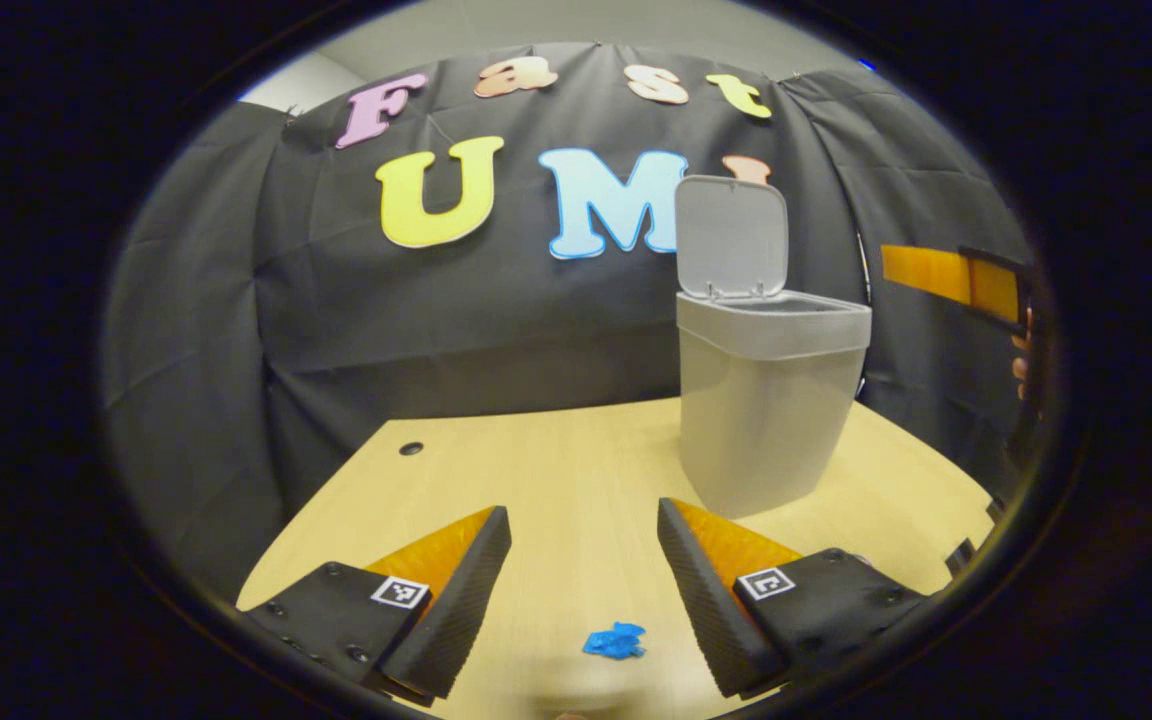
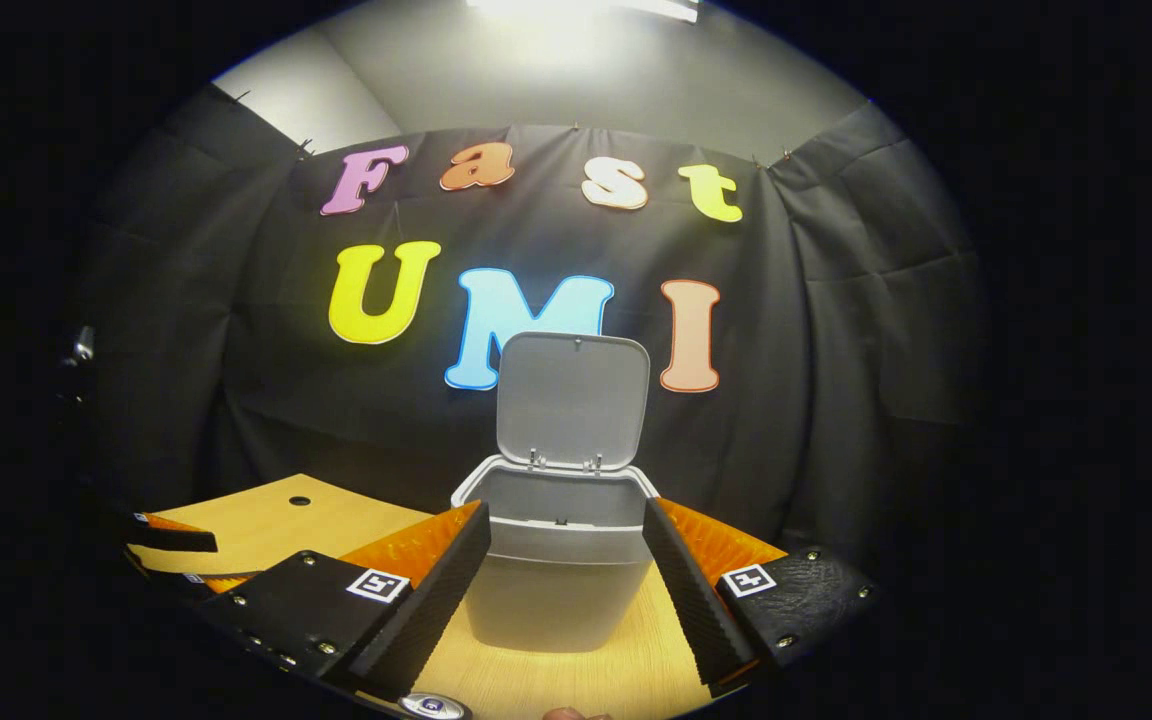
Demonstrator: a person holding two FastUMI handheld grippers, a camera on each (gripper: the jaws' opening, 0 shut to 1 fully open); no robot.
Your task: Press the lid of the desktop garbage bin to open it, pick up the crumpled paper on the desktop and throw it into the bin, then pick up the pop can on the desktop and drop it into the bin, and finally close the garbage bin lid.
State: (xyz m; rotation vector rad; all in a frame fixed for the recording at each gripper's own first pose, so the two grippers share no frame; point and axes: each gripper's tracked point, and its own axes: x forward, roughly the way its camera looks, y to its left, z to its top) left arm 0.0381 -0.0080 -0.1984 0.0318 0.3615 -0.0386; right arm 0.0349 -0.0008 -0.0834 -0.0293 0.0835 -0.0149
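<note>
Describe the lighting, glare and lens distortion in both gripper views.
Left gripper view: even light, no glare; fisheye bows the table edge and tilts the bin; the blue scrap is sharp. Right gripper view: a ceiling light blows out at the top and the sides fall dark; the bin with its lid up stays sharp at centre.

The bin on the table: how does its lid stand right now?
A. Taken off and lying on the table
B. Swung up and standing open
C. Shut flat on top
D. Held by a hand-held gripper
B. In both views the lid stands upright behind the open mouth of the bin, hinged at the back edge, with nothing touching it.
</note>
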